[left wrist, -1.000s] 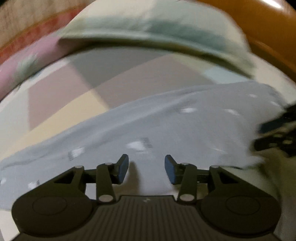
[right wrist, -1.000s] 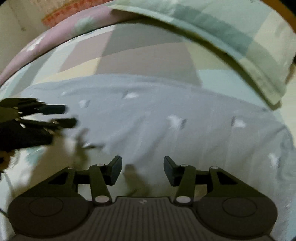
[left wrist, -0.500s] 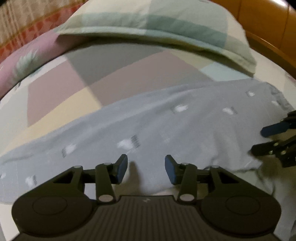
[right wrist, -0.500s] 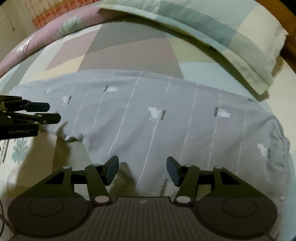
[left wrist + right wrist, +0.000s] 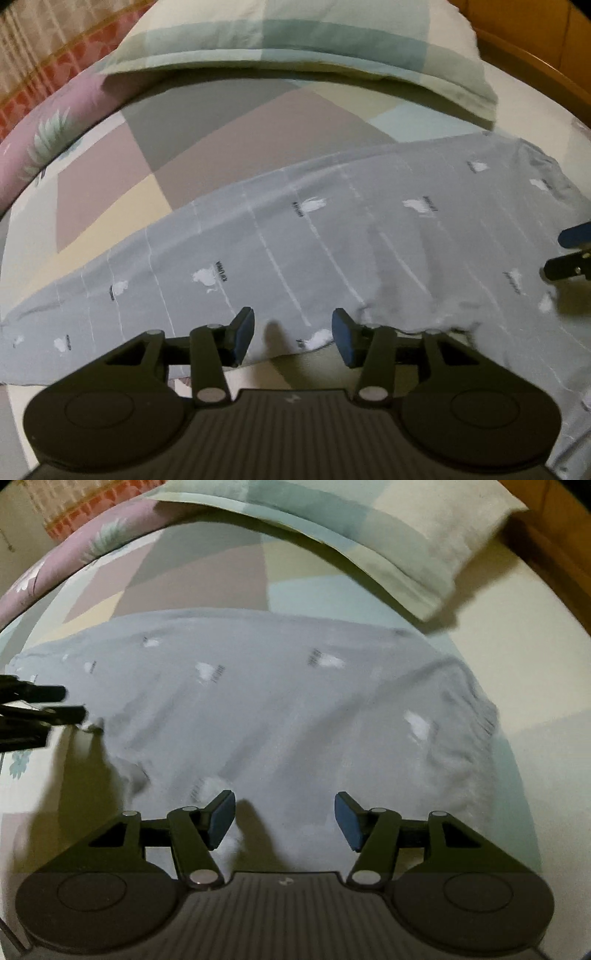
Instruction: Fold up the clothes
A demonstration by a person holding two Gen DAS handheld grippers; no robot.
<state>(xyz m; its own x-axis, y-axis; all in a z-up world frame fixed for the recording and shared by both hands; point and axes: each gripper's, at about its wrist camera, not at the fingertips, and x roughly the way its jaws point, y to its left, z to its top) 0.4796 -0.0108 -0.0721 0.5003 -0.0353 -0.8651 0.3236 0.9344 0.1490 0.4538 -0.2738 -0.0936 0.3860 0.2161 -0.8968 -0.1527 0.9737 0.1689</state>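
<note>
A grey garment (image 5: 332, 236) with thin white stripes and small white prints lies spread across the bed; it also fills the right wrist view (image 5: 280, 709). My left gripper (image 5: 292, 338) hovers over its near edge, jaws opening, nothing between the pads. My right gripper (image 5: 284, 819) hangs over the garment's right half, jaws also opening and empty. The right gripper's fingers (image 5: 569, 254) show at the left view's right edge. The left gripper's fingers (image 5: 55, 701) show at the right view's left edge, beside a rumpled cloth corner (image 5: 92, 727).
A checked green and cream pillow (image 5: 295, 40) lies beyond the garment. A pink leaf-print cushion (image 5: 40, 136) sits at the far left, and a wooden bed frame (image 5: 535, 70) runs behind on the right. The patchwork sheet (image 5: 207, 125) covers the bed.
Both pairs of jaws stand wider than before. The two grippers have drawn apart, each nearer the edge of the other's view. The right view has shifted toward the garment's bunched right end.
</note>
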